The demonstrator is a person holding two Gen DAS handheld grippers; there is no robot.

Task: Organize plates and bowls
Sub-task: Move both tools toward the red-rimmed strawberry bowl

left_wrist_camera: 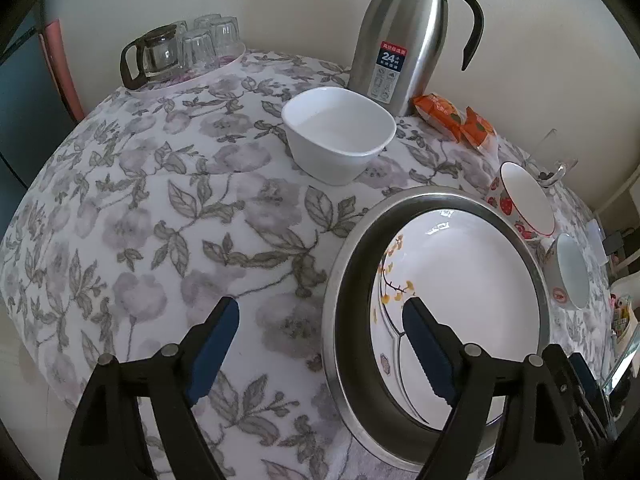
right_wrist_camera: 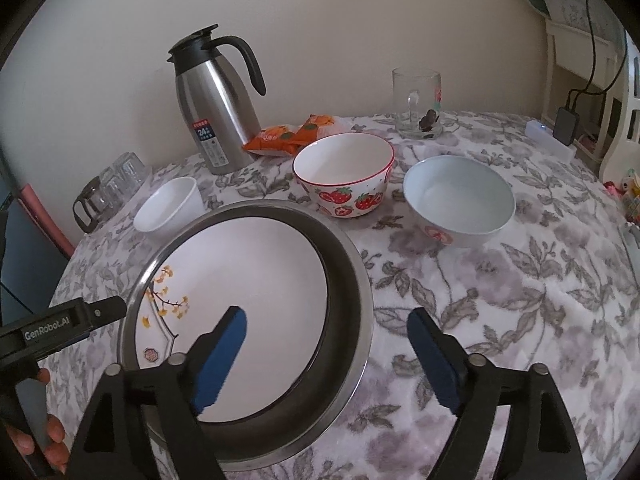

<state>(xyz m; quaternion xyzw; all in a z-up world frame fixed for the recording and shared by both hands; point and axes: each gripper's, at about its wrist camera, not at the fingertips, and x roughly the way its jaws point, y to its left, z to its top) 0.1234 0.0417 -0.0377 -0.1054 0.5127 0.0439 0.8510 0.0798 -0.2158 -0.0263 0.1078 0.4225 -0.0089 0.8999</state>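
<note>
Both grippers, left (left_wrist_camera: 320, 350) and right (right_wrist_camera: 326, 354), spread wide with nothing pinched, straddling opposite rims of steel pan (right_wrist_camera: 352, 264) with ginkgo plate (right_wrist_camera: 248, 280) nested inside; white bowl (left_wrist_camera: 340, 132), strawberry bowl (right_wrist_camera: 344, 176), pale bowl (right_wrist_camera: 458, 200) unstacked on tablecloth (left_wrist_camera: 160, 220).

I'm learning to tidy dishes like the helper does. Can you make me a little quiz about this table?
1. True or false: the flowered plate lies inside the metal pan.
2. How many bowls stand on the tablecloth?
3. Which bowl is nearest the steel jug? A) white square bowl B) strawberry bowl C) pale blue bowl

Key: 1 true. 2 three. 3 A. Both the left tongs and the right tongs are open and empty.
</note>
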